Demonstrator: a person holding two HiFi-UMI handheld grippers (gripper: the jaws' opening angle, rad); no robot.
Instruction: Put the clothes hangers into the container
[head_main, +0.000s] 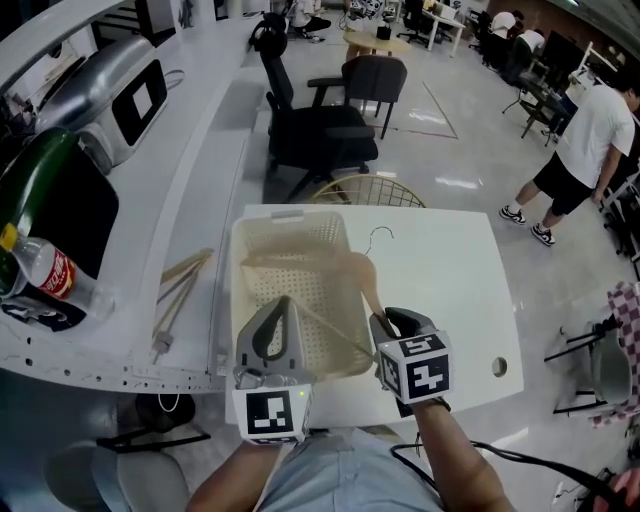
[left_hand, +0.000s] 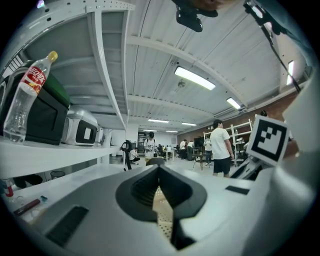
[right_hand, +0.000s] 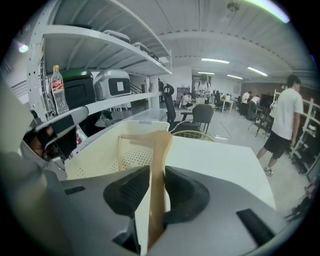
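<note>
Head view, container: the beige perforated container (head_main: 237, 275) sits along the left edge of the tabletop (head_main: 440, 280), reaching toward its far-left corner.
Head view, hanger: a wooden clothes hanger (head_main: 300, 262) spans the container's opening, with its wire hook poking past the right rim. It is not yet down inside.
Head view, grippers: the right gripper (head_main: 378, 322) is at the hanger's near arm end. The left gripper (head_main: 283, 303) is above the container's near rim.
Head view, remaining: spare hangers (head_main: 180, 288) lie on the side tabletop (head_main: 205, 190), beyond the left edge.
Left gripper view, fingers: the left gripper (left_hand: 160, 170) has its tips drawn together on nothing. The container (left_hand: 162, 207) shows through the slit below.
Right gripper view, fingers: the right gripper (right_hand: 157, 175) is narrow, clamped on the clothes hanger (right_hand: 159, 150), whose arm stands on edge between the pads. The container (right_hand: 100, 155) and the tabletop (right_hand: 225, 165) lie beyond.
Handling: the hanger is probably light and stiff. Its smooth wood may pivot in a one-end grip, so the flat arm looks like a surer hold than the thin hook or crossbar.
</note>
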